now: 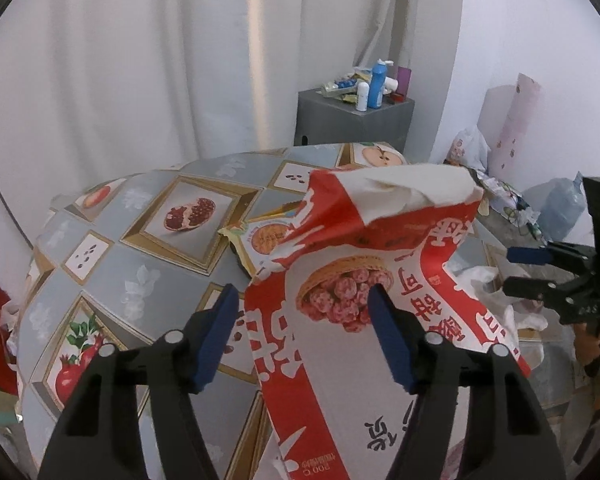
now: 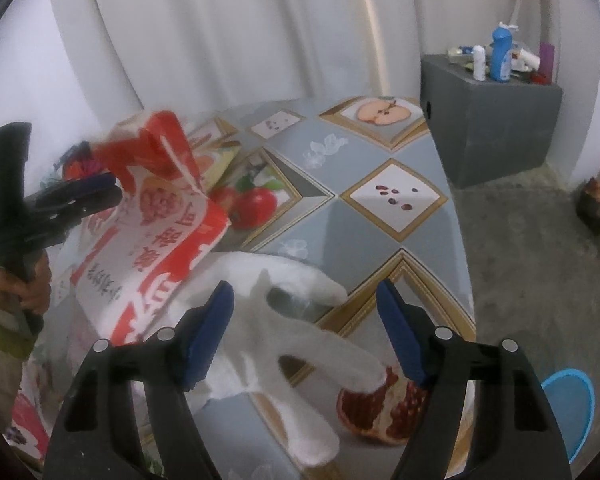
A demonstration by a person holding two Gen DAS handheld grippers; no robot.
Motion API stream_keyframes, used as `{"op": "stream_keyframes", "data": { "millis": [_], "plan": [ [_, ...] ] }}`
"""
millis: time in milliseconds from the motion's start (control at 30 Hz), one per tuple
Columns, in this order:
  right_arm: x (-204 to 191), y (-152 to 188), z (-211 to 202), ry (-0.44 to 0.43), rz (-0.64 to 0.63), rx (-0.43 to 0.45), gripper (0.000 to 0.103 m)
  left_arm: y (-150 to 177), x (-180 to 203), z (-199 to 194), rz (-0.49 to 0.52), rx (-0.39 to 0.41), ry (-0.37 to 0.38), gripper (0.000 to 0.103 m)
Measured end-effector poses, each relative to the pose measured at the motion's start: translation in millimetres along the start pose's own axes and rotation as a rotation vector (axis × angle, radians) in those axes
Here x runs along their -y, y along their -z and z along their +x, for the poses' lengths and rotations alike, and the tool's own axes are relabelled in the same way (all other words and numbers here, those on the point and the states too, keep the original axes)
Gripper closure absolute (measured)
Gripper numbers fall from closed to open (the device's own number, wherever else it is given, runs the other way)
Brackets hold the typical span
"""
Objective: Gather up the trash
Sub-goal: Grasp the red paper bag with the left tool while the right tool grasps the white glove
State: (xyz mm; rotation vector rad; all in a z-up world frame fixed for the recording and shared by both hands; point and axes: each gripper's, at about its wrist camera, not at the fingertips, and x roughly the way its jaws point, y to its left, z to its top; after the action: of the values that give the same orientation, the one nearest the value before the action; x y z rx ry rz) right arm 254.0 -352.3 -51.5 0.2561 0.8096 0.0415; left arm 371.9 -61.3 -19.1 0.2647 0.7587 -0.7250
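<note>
The left gripper (image 1: 304, 334) stands wide open over the crumpled red-and-white printed snack wrapper (image 1: 380, 248), which looks light and floppy. The right gripper (image 2: 306, 332), also open, hovers over soft white crumpled tissue (image 2: 276, 332) on the near fruit-patterned tablecloth (image 2: 380, 196); a bunched fold suits pinching.

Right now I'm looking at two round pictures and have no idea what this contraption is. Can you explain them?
A person holds two hand grippers, each with a fisheye camera looking along its black, blue-padded jaws. One picture is from the left gripper, the other from the right gripper. Both sets of jaws stand open. Below is a table with a fruit-patterned cloth. A red-and-white snack bag rises between the left jaws, not pinched. A crumpled white item lies under the right jaws. Behind stands a grey box topped with bottles.
</note>
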Motion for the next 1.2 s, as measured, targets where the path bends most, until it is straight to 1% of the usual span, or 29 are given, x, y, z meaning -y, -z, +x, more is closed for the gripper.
{"op": "stream_keyframes", "data": {
  "millis": [33,100,200,300,367,600,800,1000,1200],
  "plan": [
    [1,-1,2,-0.008,0.003,-0.002,0.035,0,0,1,0.003,-0.003,0.004,0.043],
    [1,-2,6,-0.023,0.010,-0.008,0.036,1,1,4,0.009,-0.007,0.011,0.049],
    [0,-3,15,-0.026,0.003,-0.027,0.040,3,0,7,0.008,-0.017,0.018,0.057],
    [-2,-3,17,-0.027,-0.012,-0.026,0.043,5,1,7,0.011,-0.020,0.024,0.065],
    [-4,-3,18,-0.020,-0.024,-0.029,0.045,6,1,7,0.015,-0.021,0.026,0.070],
    [-12,0,19,0.031,-0.084,-0.038,0.056,11,5,7,0.031,-0.027,0.026,0.084],
    [-14,0,19,0.051,-0.100,-0.039,0.068,12,8,4,0.025,-0.024,0.025,0.091],
    [-15,0,20,0.061,-0.108,-0.042,0.086,14,12,1,0.022,-0.023,0.024,0.096],
    [-15,0,20,0.055,-0.096,-0.041,0.093,14,12,-2,0.011,-0.015,0.026,0.100]
  ]
}}
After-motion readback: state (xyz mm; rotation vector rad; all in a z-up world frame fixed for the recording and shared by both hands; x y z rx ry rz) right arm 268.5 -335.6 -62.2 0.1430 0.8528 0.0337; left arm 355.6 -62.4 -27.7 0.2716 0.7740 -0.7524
